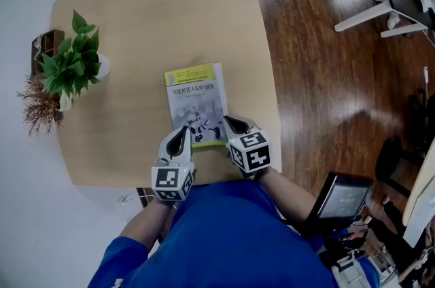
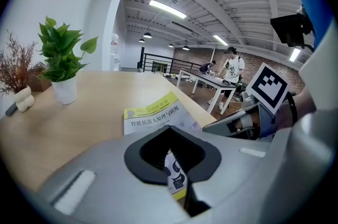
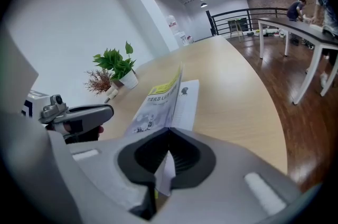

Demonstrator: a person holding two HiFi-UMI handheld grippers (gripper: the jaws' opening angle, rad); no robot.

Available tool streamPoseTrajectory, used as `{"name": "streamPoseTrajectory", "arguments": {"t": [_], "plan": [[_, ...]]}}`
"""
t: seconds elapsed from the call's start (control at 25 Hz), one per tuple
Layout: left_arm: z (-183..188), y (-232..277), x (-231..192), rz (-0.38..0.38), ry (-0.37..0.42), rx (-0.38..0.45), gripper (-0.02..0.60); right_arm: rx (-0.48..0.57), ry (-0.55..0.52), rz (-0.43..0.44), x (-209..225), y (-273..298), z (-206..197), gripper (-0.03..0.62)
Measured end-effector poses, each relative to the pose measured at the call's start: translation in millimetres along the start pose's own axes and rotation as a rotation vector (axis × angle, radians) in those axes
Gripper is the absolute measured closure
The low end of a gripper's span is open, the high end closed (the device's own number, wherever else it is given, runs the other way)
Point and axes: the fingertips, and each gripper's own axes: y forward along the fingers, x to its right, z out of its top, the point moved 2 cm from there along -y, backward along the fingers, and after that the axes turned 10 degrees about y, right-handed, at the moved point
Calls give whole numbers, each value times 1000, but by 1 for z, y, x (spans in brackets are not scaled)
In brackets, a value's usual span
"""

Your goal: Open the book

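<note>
The book [image 1: 195,103] lies lengthwise away from the person, title at the far end. The left gripper [image 1: 182,132] pinches its near corner; the right gripper [image 1: 229,121] clamps the lifted cover [image 3: 158,104].

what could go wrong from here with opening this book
The right hand-held gripper pinches only the thin front cover, so it may crease or slip out. The book lies near the front edge of the table and could slide off as the cover swings.
</note>
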Motion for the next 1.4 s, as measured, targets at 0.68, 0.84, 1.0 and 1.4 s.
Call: {"name": "streamPoseTrajectory", "arguments": {"t": [0.68,0.84,1.0,1.4], "plan": [[7,-21,-15,29,-29,78,575,37,-88,27,-46,-16,14,589],[7,-30,-22,36,-35,94,575,47,-106,40,-63,-18,16,589],[4,-39,-33,51,-46,105,575,57,-129,50,-80,-15,18,589],[-10,-65,-62,83,-74,119,575,64,-181,73,-124,-1,17,589]]}}
